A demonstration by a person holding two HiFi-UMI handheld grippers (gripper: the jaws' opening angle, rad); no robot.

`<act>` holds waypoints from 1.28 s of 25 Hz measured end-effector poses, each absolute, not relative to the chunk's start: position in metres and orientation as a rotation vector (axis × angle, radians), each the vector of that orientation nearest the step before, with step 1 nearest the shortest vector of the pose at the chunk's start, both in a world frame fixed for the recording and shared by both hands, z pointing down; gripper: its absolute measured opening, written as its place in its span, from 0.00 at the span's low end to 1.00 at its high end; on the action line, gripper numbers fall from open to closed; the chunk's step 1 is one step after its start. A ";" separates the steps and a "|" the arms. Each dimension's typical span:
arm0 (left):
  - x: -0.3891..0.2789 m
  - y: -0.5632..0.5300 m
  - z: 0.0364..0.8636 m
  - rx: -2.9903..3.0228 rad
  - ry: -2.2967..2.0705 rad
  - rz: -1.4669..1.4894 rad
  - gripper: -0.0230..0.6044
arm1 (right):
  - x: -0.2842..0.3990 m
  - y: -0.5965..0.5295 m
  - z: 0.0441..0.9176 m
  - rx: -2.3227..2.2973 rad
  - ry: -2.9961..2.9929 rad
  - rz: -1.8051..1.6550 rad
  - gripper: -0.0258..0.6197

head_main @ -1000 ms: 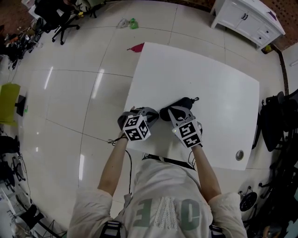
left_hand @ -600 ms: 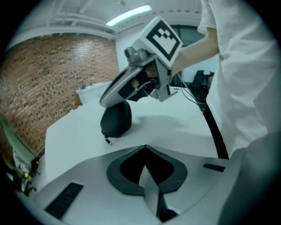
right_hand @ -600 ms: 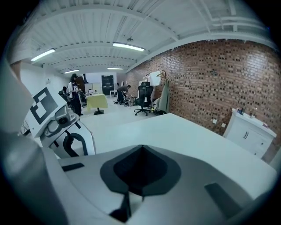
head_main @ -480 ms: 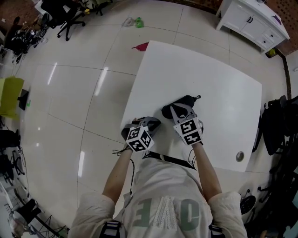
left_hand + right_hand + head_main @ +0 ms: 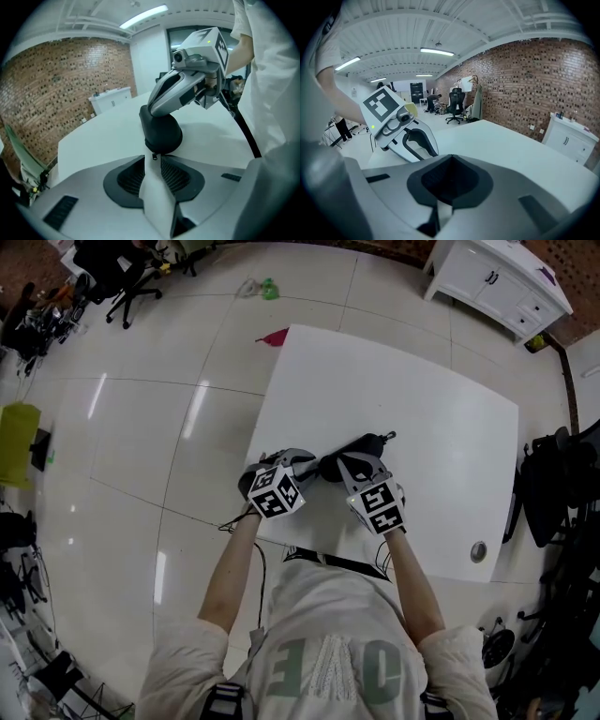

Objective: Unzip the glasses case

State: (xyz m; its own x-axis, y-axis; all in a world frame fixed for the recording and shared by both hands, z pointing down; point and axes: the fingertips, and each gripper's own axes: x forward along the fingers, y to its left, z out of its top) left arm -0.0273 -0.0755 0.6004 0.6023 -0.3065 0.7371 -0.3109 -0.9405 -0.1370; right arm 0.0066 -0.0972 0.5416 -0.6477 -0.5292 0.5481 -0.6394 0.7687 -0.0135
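A: Where's the glasses case (image 5: pixel 362 448)?
B: Near edge of the counter (image 5: pixel 422 381). Right claw (image 5: pixel 450 159) fully closed, empty, tips down on its top.
A: Left claw (image 5: pixel 153 161)?
B: Slightly apart, zipper pull (image 5: pixel 153 156) at its tips, not pinched. Pull's tiny, probably slick; shell looks light and semi-stiff. Grab the tab square-on and keep the case pinned.

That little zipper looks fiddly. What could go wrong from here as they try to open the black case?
1. The zipper pull is tiny and sits right at the tips of the open left gripper; closing could miss it or pinch the case's edge instead.
2. The right gripper is shut and only rests on top of the glasses case, not around it, so a tug might slide or tip the case on the smooth table.
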 end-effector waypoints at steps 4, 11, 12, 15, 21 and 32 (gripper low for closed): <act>-0.023 -0.078 0.603 2.845 -0.448 1.362 0.17 | 0.009 -0.098 0.543 0.864 -2.437 0.280 0.04; -0.021 -0.074 0.605 2.870 -0.361 1.410 0.09 | 0.010 -0.097 0.544 0.860 -2.448 0.281 0.04; -0.020 -0.073 0.605 2.870 -0.361 1.414 0.09 | 0.010 -0.096 0.544 0.861 -2.449 0.281 0.04; -0.021 -0.073 0.604 2.858 -0.373 1.415 0.09 | 0.011 -0.096 0.544 0.859 -2.449 0.282 0.04; -0.028 -0.072 0.604 2.851 -0.412 1.432 0.09 | 0.010 -0.098 0.545 0.864 -2.451 0.280 0.04; -0.030 -0.071 0.602 2.849 -0.442 1.413 0.04 | 0.009 -0.097 0.544 0.863 -2.457 0.287 0.04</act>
